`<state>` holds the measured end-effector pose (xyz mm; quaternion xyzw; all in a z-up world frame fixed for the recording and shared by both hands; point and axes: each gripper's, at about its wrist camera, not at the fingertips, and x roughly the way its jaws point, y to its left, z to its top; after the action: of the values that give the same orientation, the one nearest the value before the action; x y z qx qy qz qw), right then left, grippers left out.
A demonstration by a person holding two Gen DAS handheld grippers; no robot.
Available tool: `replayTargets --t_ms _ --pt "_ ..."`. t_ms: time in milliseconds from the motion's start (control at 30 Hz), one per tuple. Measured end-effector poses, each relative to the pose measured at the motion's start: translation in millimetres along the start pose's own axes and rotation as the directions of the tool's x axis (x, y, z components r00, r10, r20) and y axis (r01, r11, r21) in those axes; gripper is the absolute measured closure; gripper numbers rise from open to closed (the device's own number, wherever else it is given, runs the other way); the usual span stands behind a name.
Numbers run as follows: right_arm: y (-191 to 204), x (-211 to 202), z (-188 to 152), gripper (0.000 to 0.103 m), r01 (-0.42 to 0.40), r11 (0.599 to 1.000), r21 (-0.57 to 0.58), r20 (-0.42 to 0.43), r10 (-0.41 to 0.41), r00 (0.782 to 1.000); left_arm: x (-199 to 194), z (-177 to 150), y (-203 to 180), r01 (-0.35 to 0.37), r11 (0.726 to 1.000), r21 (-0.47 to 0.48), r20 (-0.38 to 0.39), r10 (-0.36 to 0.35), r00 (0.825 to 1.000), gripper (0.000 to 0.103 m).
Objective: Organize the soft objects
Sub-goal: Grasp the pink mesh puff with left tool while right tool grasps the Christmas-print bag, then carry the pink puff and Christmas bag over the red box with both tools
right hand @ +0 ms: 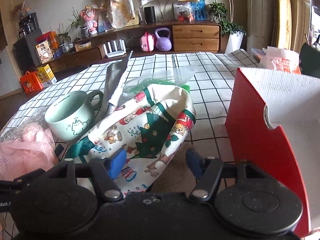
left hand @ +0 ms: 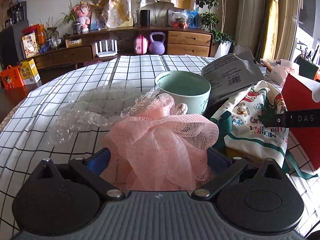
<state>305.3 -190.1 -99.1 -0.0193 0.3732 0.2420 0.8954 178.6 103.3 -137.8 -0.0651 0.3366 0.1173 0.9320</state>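
A pink mesh bath sponge (left hand: 160, 146) fills the space between the blue fingers of my left gripper (left hand: 159, 160), which stand wide apart on either side of it. It also shows at the left edge of the right wrist view (right hand: 26, 152). A Christmas-print cloth bag (right hand: 148, 128) lies bunched on the checked tablecloth (right hand: 210, 92). My right gripper (right hand: 158, 163) is open with the bag's lower edge between its blue fingers; the left finger (right hand: 117, 163) touches the cloth. The bag also shows in the left wrist view (left hand: 258, 124).
A mint green mug (right hand: 70, 118) stands between sponge and bag. Clear bubble wrap (left hand: 90, 108) lies left of the sponge. A grey mailer bag (left hand: 230, 74) leans behind the mug. A red cardboard box (right hand: 266, 132) stands close on the right. A wooden sideboard (left hand: 188, 40) lies beyond the table.
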Motion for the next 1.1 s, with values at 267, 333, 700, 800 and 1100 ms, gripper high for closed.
replayTargets --t_ms 267,333,700,800,1100 --pt "-6 -2 -3 0.072 -0.022 0.998 0.061 0.005 0.021 1.000 -1 0 7 0.025 0.999 -0.044 -0.012 -0.025 1.000 0.038" --pt "-7 -5 -2 0.079 -0.024 0.997 0.069 0.016 0.023 1.000 -4 1 8 0.025 0.998 -0.052 -0.008 -0.025 1.000 0.043" --pt "-8 -38 3 0.097 -0.055 0.995 0.084 0.099 0.047 0.994 -26 3 11 0.005 0.998 -0.056 0.048 -0.002 0.999 0.077" --pt "-11 -52 3 0.098 -0.063 0.994 0.091 0.124 0.051 0.991 -36 5 10 0.004 0.999 -0.049 0.069 -0.001 0.998 0.079" --pt "-26 -103 0 0.100 -0.104 0.989 0.107 0.178 0.084 0.981 -76 9 2 0.058 0.998 -0.032 0.128 -0.053 0.990 0.081"
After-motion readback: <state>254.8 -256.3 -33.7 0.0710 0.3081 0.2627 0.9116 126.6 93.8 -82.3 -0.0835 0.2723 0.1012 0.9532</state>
